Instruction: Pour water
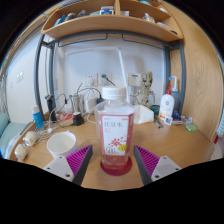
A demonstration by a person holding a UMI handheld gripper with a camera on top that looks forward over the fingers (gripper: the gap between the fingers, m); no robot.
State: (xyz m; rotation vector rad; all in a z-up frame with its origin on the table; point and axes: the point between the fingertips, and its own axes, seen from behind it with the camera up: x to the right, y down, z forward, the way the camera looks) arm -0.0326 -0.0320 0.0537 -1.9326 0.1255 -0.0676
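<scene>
A clear plastic bottle [116,128] with a white cap, a floral label and pinkish liquid at its base stands upright on the wooden desk [185,148]. It stands between the fingers of my gripper [113,160], with a gap at each side of it. The gripper is open; its magenta pads [80,157] flank the bottle's base without touching it. A white cup [61,143] sits on the desk to the left, just beyond the left finger.
A white spray bottle with an orange label [167,106] stands at the right. Green items [190,126] lie beyond it. Cables, small bottles and clutter [65,108] line the back of the desk. A wooden shelf [110,20] hangs overhead.
</scene>
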